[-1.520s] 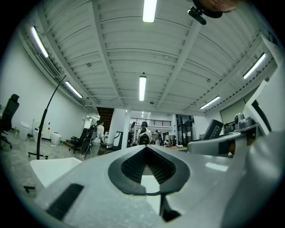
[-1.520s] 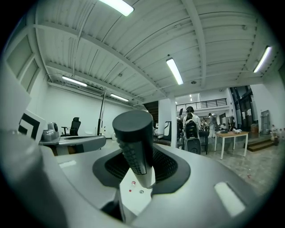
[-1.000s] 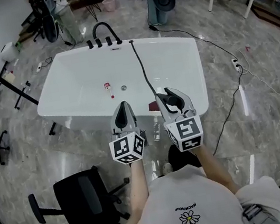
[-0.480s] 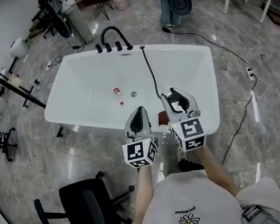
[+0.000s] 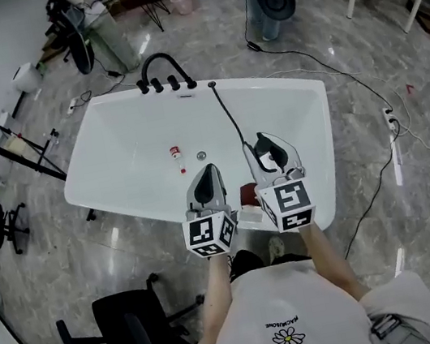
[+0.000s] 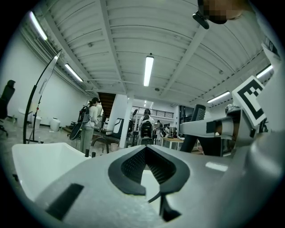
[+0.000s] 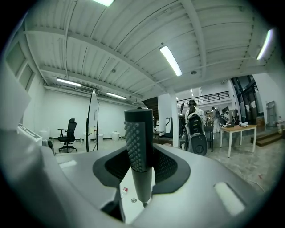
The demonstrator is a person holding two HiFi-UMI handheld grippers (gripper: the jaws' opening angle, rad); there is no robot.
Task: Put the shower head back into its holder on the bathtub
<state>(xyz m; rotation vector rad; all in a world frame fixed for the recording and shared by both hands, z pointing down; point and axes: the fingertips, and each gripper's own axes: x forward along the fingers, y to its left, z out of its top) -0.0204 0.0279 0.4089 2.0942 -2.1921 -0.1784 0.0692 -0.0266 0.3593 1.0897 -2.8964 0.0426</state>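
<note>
Right gripper view only: studded shower head (image 7: 138,142)

The dark grey, studded cylindrical shower head (image 7: 139,147) is clamped upright between the jaws of the right gripper (image 5: 269,149); the white rectangular bathtub (image 5: 315,120) is seen ahead and below.

The white bathtub (image 5: 322,148) is open on top, and most of its basin is bare. A black hose (image 5: 229,115) is stretched across it from the far rim to the shower head (image 7: 139,147) clamped in the right gripper (image 5: 268,143), barring sideways passage. A small bottle (image 5: 173,153) lies near the drain (image 5: 201,155). The far rim is crowded by black faucet fittings (image 5: 166,81). The closed left gripper (image 5: 207,170) is held just beside the right.
</note>
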